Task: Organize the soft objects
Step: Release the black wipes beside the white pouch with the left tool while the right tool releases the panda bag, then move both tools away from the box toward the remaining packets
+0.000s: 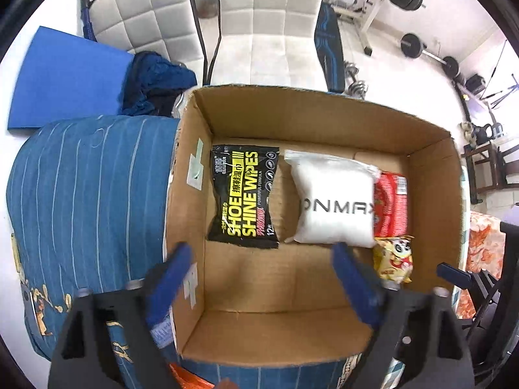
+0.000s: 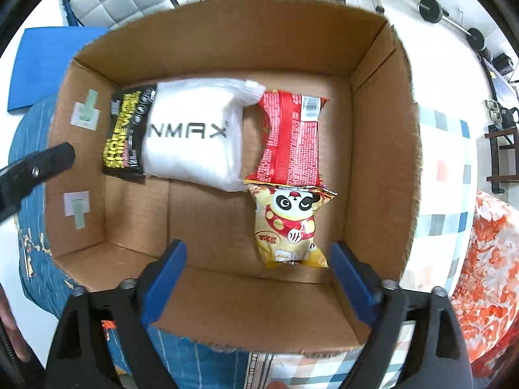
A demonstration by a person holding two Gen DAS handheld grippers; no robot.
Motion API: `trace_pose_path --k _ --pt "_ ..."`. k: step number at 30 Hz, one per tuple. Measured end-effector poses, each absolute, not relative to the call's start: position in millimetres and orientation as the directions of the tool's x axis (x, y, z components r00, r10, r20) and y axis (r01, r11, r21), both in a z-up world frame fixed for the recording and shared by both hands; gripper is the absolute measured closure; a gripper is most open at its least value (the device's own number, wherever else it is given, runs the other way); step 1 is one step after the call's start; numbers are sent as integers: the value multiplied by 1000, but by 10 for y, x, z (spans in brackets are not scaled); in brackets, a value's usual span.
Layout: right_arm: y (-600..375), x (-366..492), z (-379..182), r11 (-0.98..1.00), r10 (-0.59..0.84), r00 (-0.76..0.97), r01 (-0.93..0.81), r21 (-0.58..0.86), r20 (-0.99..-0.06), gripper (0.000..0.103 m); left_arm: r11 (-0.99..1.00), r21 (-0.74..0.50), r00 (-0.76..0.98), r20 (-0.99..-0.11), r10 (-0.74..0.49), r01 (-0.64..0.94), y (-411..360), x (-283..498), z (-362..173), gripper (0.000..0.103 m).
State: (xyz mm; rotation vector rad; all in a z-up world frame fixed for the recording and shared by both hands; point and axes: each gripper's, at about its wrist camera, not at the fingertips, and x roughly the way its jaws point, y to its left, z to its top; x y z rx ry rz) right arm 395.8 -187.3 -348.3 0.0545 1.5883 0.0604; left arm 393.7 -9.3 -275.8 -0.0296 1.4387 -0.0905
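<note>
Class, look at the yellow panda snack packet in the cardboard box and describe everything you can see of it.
The yellow foil-look snack packet is a small, puffy sealed pouch printed with a cartoon panda in red costume and a red label patch. It lies flat on the floor of the brown cardboard box, near the right wall. Its top crimped edge overlaps the lower edge of the red printed packet behind it. No fingers touch it; the open right gripper hovers just in front of it.

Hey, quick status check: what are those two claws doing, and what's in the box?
Left gripper and right gripper open, empty, above cardboard box. Four packets inside, panda snack bag nearest. Nothing blocking.
</note>
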Motion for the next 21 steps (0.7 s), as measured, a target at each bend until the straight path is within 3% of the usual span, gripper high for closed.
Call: trace_pose_path --k 3,21 --pt "-1847 3848 -3350 999 52 24 -5 52 -998 5 996 -76 167 -983 -82 44 -117 3792 -2624 2" --pt "-2124 2771 -2472 998 39 243 37 50 -969 5 999 -27 380 -924 -34 25 -228 2749 -1872 1"
